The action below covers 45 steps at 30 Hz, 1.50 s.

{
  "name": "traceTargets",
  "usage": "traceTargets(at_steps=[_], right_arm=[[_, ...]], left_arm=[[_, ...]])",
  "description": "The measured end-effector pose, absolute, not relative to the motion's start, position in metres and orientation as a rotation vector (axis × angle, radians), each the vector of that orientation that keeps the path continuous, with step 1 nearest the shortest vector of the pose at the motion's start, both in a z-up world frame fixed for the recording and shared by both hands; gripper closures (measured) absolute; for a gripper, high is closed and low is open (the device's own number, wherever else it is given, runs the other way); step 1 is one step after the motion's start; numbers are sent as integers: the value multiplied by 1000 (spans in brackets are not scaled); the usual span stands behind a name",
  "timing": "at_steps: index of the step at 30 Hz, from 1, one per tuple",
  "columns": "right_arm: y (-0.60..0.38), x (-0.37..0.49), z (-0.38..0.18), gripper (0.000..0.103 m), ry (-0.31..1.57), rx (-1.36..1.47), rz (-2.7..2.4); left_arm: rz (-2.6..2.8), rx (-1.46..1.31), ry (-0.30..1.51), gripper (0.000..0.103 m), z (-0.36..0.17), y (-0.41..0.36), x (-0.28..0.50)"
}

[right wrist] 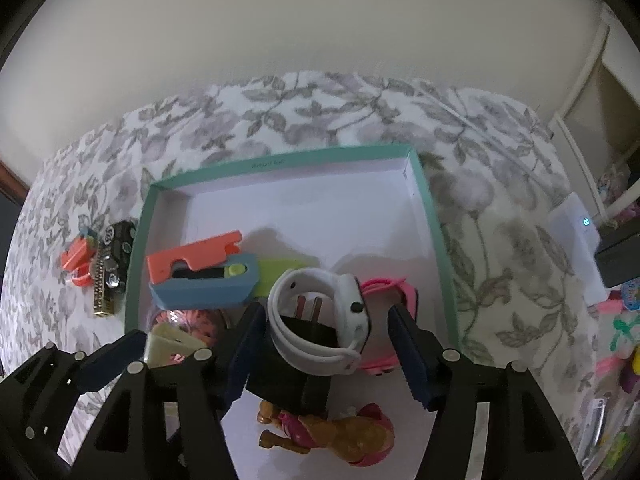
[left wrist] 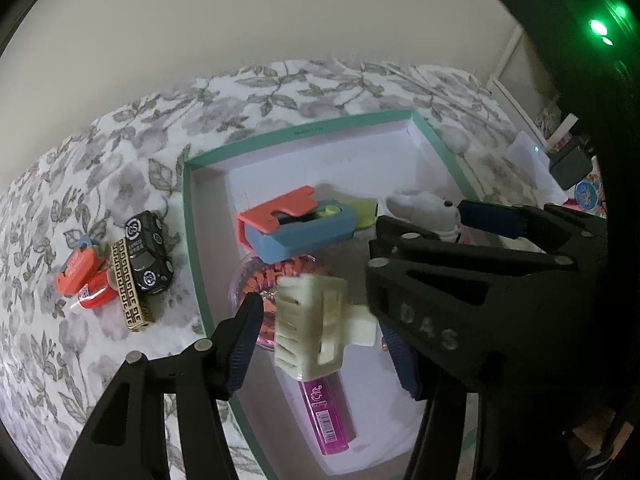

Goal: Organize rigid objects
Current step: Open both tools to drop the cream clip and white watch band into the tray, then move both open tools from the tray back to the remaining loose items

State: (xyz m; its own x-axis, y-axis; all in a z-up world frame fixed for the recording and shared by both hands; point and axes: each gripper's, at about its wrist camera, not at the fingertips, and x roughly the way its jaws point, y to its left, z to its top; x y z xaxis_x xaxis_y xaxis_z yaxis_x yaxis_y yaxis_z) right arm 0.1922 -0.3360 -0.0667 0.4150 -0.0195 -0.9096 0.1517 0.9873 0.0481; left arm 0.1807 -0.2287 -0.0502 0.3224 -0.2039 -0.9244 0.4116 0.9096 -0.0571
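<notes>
Both claws hang over the teal-rimmed box (right wrist: 434, 236). The left gripper (left wrist: 324, 344) stands open around a cream hair clip (left wrist: 310, 324) — its pads are clear of the clip, which lies on a pink lighter (left wrist: 330, 416). The right gripper (right wrist: 324, 350) is open too, straddling a white smartwatch (right wrist: 320, 320) looped over a black plug (right wrist: 296, 372) — neither pad touching. A brown-and-pink toy figure (right wrist: 336, 436) lies nearer the camera.

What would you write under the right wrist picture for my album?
Open right gripper over a white watch and black plug in the green-rimmed box.
</notes>
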Motion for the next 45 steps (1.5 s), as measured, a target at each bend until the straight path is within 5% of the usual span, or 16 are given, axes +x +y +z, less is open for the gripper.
traceTargets(at_steps=[20, 23, 28, 30, 32, 45], right_arm=[[-339, 177, 1, 36, 954, 127, -136], [-334, 179, -4, 26, 965, 115, -129], [-330, 184, -16, 25, 998, 104, -126], [-330, 185, -19, 18, 1003, 102, -128], [-329, 186, -21, 13, 1000, 96, -129], [-323, 188, -25, 0, 995, 76, -113]], left_arm=[[-262, -33, 1106, 42, 0, -144, 216], [-221, -59, 1096, 41, 3, -130, 220], [-125, -82, 1100, 40, -1, -107, 226], [-103, -103, 1112, 34, -6, -101, 229], [-89, -115, 1110, 14, -7, -96, 229], [-58, -88, 1045, 9, -3, -95, 229]])
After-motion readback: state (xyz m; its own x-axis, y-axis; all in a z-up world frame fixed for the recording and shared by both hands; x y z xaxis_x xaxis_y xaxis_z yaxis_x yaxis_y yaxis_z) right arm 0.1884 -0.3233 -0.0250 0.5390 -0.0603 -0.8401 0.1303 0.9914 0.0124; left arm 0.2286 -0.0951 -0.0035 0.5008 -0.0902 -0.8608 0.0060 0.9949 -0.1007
